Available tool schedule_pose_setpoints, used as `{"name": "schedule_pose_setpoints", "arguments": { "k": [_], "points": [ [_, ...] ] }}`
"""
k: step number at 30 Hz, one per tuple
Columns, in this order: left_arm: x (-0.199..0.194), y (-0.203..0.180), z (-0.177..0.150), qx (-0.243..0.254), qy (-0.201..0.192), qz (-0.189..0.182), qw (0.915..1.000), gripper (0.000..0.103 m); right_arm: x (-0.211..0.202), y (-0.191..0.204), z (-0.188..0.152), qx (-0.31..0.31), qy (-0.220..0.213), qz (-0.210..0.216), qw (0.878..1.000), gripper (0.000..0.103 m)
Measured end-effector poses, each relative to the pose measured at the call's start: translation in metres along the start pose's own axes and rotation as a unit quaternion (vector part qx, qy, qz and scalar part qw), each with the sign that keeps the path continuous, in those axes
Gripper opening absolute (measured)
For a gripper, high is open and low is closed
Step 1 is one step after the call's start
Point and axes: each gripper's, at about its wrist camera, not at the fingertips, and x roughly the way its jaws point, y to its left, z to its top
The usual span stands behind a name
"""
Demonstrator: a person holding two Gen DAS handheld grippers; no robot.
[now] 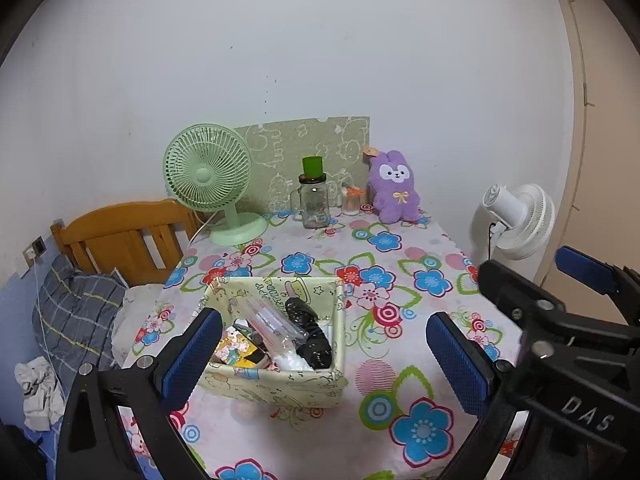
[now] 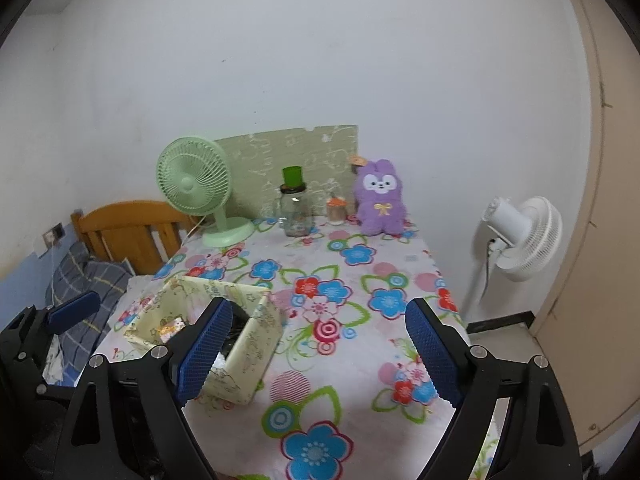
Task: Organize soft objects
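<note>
both grippers, left gripper (image 1: 324, 356) and right gripper (image 2: 320, 352), are held wide apart, nothing grasped. purple plush rabbit (image 1: 393, 188) is seen upright well behind the fabric box (image 1: 276, 384); glass jar (image 1: 314, 204) is set beside the rabbit.

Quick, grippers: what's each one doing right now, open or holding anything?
Left gripper: open, holding nothing, hovering over the fabric box.
Right gripper: open, holding nothing, above the floral tablecloth.
</note>
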Motion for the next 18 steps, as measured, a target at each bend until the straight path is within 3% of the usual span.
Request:
{"name": "schedule_pose_setpoints", "arguments": {
  "k": [18],
  "points": [
    [-0.012,0.008,-0.008,-0.027,-0.006,0.013,0.9995,0.103,-0.025,-0.020,-0.013,0.017,-0.015,-0.027,0.999,0.095]
  ]
}}
